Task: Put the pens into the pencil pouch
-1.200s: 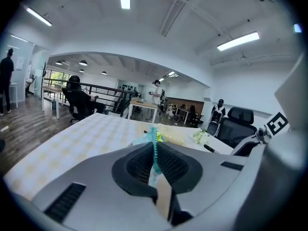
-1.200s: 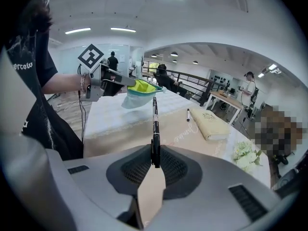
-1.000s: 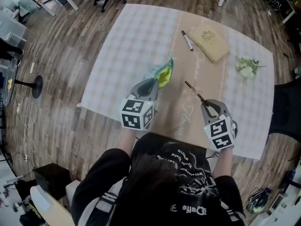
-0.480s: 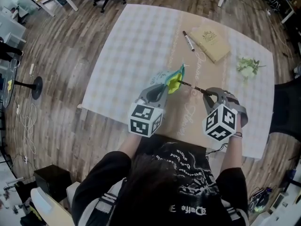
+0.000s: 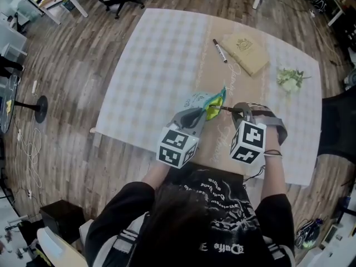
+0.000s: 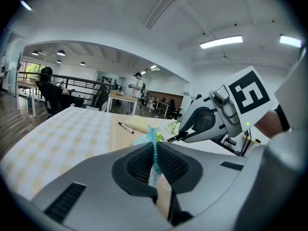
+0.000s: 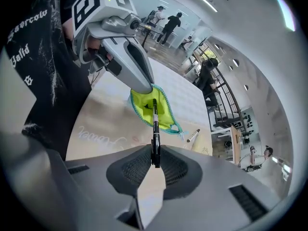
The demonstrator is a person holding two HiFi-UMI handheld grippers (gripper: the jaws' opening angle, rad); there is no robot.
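Observation:
My left gripper (image 5: 199, 115) is shut on the teal zipper edge of the pencil pouch (image 5: 210, 101), holding it up off the table with its yellow-green lining facing right. The zipper edge (image 6: 154, 149) runs up between the left jaws. My right gripper (image 5: 236, 112) is shut on a black pen (image 7: 154, 127). That pen points into the pouch's open mouth (image 7: 151, 109), its tip at or just inside the opening. A second pen (image 5: 221, 49) lies on the table at the back, beside a tan notebook.
The table (image 5: 156, 60) has a pale checked cloth with a brown runner down the middle. The tan notebook (image 5: 246, 51) lies at the back right, and a small sprig of flowers (image 5: 290, 79) is further right. Wooden floor surrounds the table.
Both grippers have come together over the runner. The left one carried the pouch rightwards and up. The right one rolled, so the pen swung from pointing away to pointing left at the pouch mouth.

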